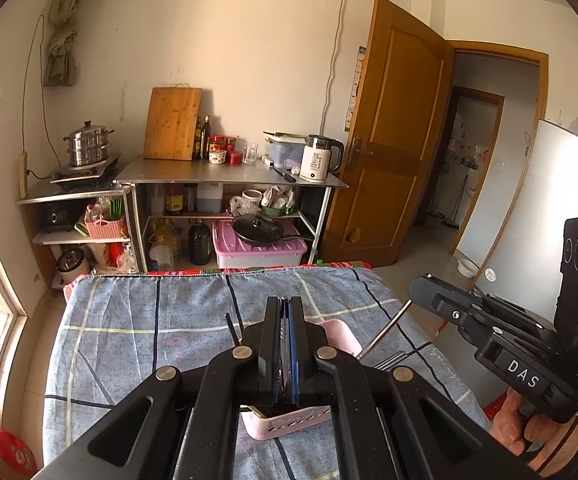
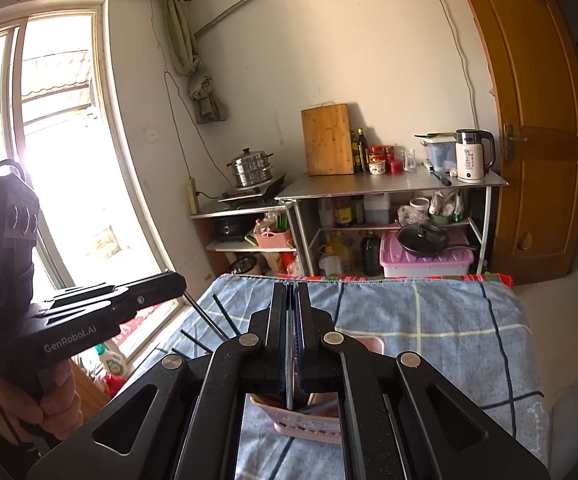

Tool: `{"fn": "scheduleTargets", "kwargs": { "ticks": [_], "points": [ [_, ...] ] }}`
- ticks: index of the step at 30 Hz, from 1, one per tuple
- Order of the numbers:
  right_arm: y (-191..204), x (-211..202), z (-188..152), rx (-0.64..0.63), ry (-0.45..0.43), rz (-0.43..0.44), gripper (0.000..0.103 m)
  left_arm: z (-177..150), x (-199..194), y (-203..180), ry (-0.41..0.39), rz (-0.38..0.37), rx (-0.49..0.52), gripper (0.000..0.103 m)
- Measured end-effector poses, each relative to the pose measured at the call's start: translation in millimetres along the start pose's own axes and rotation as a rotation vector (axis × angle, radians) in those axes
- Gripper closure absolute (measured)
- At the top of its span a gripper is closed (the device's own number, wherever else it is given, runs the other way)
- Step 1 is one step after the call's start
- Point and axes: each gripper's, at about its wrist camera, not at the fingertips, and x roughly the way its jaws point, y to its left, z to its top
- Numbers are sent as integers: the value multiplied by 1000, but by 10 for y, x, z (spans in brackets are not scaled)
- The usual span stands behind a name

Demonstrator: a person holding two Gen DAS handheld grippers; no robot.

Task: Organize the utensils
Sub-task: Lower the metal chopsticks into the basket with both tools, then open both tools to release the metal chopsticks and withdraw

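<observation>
We held both grippers above a table (image 1: pixel 137 320) covered in a blue checked cloth, each pointing toward the kitchen shelving (image 1: pixel 229 184) by the far wall. The left gripper (image 1: pixel 285 308) had its fingers pressed together with nothing between them, and the right gripper (image 2: pixel 292 292) likewise had its fingers closed and empty. Below them sat a pink basket (image 1: pixel 289 424) on the cloth, largely hidden behind the gripper bodies. Dark utensil handles (image 2: pixel 219 320) stuck up out of it, fanning leftward in the right wrist view. From the left wrist view, a thin metal handle (image 1: pixel 389 328) slanted up beside the basket's pink rim, reaching toward the right gripper.
</observation>
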Motion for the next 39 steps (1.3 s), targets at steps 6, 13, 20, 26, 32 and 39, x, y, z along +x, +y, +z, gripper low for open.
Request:
{"fn": "scheduleTargets", "kwargs": {
  "ticks": [6, 13, 20, 26, 32, 39],
  "points": [
    [-17, 268, -154, -4, 43, -11, 100, -152, 288, 66, 44, -4, -13, 100],
    [-73, 446, -341, 3, 102, -16, 100, -353, 537, 122, 95, -7, -22, 100],
    [-97, 553, -450, -5, 152, -20, 99, -458, 684, 154, 131, -7, -23, 100],
    [-88, 537, -439, -8, 165, -14, 99, -503, 697, 173, 137, -1, -29, 99],
    [-102, 416, -413, -1, 148, -24, 95, -488, 524, 174, 106, 7, -36, 99],
    [-85, 117, -409, 0, 113, -22, 93, -541, 198, 109, 60, 18, -36, 99]
  ]
}}
